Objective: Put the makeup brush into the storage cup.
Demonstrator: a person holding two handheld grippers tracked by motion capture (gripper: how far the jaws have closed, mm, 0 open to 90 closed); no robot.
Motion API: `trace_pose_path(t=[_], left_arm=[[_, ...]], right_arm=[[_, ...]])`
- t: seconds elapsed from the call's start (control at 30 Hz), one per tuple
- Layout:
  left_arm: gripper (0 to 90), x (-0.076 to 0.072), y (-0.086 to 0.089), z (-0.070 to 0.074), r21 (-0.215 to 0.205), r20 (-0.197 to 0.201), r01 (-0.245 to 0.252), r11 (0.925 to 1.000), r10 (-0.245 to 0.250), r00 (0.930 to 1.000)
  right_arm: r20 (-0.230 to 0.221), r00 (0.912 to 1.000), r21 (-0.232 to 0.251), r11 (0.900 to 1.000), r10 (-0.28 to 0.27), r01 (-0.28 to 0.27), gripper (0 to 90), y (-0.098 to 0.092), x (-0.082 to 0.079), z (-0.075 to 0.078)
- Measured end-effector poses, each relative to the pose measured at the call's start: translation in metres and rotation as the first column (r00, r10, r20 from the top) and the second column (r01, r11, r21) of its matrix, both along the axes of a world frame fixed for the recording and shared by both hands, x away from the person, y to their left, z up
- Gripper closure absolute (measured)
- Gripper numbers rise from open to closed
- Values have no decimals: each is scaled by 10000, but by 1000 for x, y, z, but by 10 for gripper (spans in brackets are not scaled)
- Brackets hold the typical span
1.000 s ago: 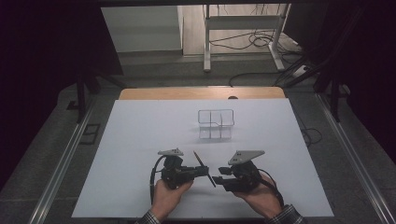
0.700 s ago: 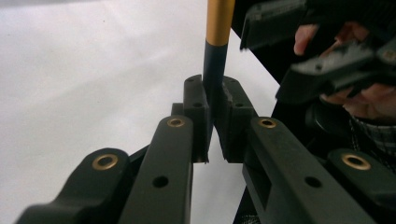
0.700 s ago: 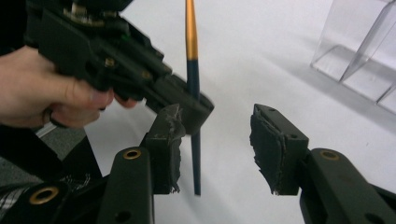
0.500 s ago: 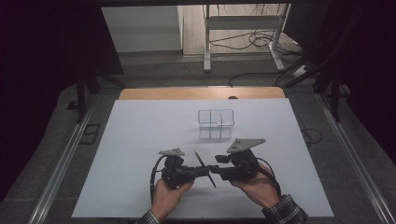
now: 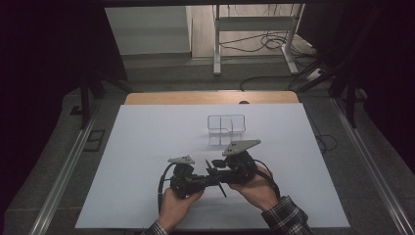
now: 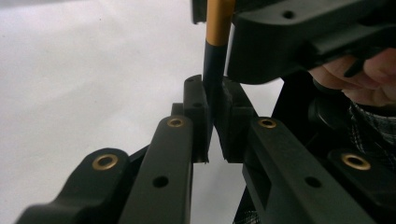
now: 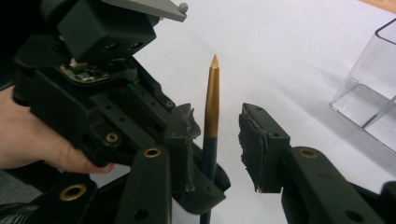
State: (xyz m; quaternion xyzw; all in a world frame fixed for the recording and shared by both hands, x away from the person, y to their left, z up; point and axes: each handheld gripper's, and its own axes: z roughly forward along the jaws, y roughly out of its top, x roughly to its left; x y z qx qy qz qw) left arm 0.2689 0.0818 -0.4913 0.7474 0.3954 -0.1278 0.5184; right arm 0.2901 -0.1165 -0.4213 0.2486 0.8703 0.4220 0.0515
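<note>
My left gripper [image 6: 214, 123] pinches the pen [image 7: 211, 121] by its dark barrel, above the near worktop [image 5: 147, 142]. My right gripper [image 7: 215, 140] has just been closing, jaws not yet touching it. It's light, stiff, slick: I'd grip the barrel, not the gold tip.

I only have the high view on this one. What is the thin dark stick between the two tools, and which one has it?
Observer: The left gripper view shows the left tool shut on a pen with a dark barrel.
Operator: And the right tool?
Observer: In the right gripper view, the right tool has just been closing. The pen's gold pointed end stands between its pads, which are not yet pressing on it.
</note>
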Motion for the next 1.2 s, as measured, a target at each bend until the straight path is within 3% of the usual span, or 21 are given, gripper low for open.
trace_pose_path(t=[0.33,0.4,0.6,0.8,1.2], left_arm=[[840,0,-1,0,75,55,-5,10000,5,10000],[839,0,-1,0,41,37,-27,10000,27,10000],[829,0,0,0,-18,165,-28,10000,28,9999],[661,-2,1,5,349,576,-54,9994,33,9983],[502,-7,9,12,1312,1341,-506,9901,329,9904]], right_arm=[[-143,9999,1,10000,35,-35,747,5,5,-4],[-209,9995,-20,9998,220,-221,817,6,5,-4],[-125,9996,-57,9997,256,-257,830,8,4,-3],[-66,10000,10,10000,38,-38,831,4,5,-1],[159,9998,60,9999,-134,133,831,-3,8,3]])
